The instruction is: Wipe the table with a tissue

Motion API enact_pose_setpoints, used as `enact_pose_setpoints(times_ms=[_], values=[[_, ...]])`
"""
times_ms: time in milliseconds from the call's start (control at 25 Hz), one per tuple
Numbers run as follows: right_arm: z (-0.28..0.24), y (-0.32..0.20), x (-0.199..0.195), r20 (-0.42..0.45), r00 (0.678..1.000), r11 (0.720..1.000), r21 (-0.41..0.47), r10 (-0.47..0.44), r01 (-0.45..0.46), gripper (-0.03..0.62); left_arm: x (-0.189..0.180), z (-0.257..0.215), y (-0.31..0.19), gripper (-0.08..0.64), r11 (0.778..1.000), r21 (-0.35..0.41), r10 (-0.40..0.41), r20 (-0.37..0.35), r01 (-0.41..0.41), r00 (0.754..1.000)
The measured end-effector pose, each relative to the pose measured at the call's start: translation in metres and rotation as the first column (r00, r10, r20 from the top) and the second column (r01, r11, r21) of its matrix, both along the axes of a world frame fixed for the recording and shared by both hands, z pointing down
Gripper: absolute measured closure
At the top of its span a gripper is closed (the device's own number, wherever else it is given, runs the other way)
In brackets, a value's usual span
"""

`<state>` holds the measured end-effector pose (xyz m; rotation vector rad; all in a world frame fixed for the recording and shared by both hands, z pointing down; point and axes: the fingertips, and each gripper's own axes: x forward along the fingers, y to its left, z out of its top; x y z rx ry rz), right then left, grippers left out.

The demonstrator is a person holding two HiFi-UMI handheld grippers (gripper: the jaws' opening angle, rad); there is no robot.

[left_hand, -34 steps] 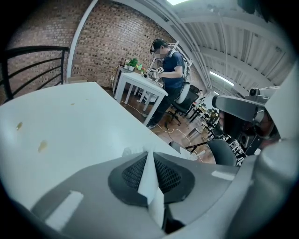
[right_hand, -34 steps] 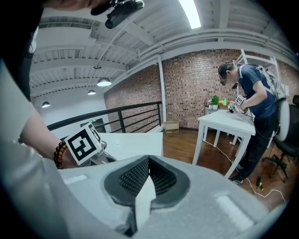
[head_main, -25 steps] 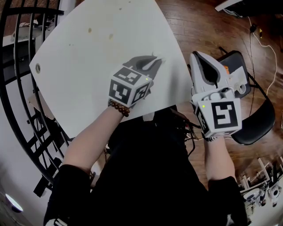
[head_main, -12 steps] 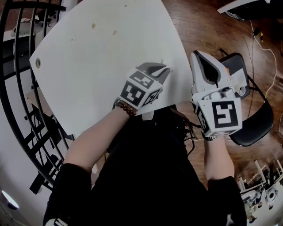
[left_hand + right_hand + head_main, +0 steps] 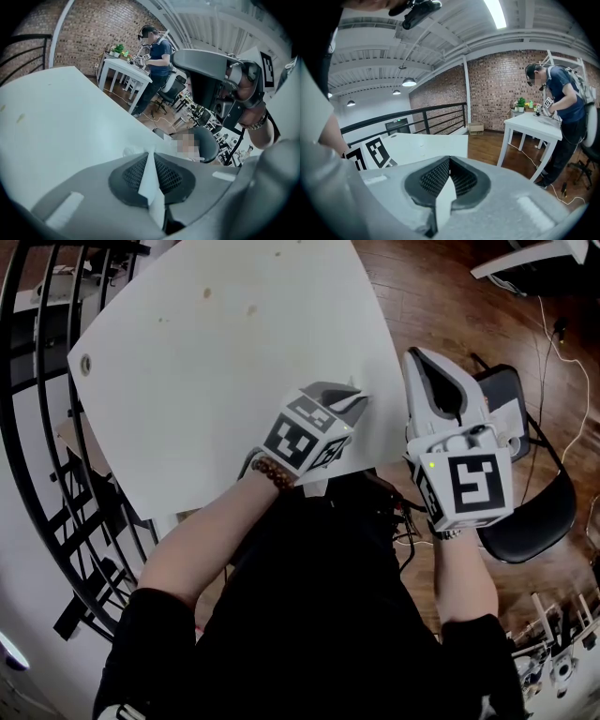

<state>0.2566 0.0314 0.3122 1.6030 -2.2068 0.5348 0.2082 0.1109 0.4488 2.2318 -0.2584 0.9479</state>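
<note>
**Tissue at the near edge, far spots unwiped**

At the far left, a dark railing [image 5: 37, 427] curved close along the table [image 5: 187, 418], so that side gave little room for a sweep. The white top showed two brownish spots [image 5: 207, 293] near its far edge. By that mark the wipe was probably unfinished, with the far part left to do.

The left gripper [image 5: 354, 395] lay low at the table's near right edge, its jaws clamped together on the tissue [image 5: 149, 173]. A crumpled bit of the tissue poked out at the tips, touching or just above the top. Bare surface stretched away in front of it.

The right gripper [image 5: 419, 357] hung off the table, beyond its right edge and over the wood floor. Its jaws were pressed together; a pale sliver in the seam could not be identified. A black chair [image 5: 534, 512] stood just to its right.
</note>
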Motion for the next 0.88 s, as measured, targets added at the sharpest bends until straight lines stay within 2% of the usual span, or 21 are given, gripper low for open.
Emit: enact_pose_setpoints(times_ms=[160,440,680,880], values=[[-0.001,-0.010,-0.005,0.009,0.999,0.999,0.017,-0.044,0.044,0.600,-0.003,-0.004,-0.005,0.535,1.000,-0.009,-0.030,-0.009,0.030,1.000],[-0.011,-0.026,-0.020,0.023,0.992,0.992,0.043,-0.123,0.122,0.600,-0.021,-0.019,-0.032,0.535,0.988,0.036,-0.151,-0.008,0.151,0.989],[-0.022,-0.033,-0.041,0.025,0.983,0.982,0.058,-0.183,0.181,0.600,-0.049,-0.039,-0.062,0.535,0.961,0.104,-0.257,-0.007,0.257,0.966],[-0.017,-0.051,-0.051,0.019,0.975,0.974,0.058,-0.221,0.220,0.600,-0.065,-0.036,-0.092,0.535,0.936,0.124,-0.331,-0.010,0.330,0.944]])
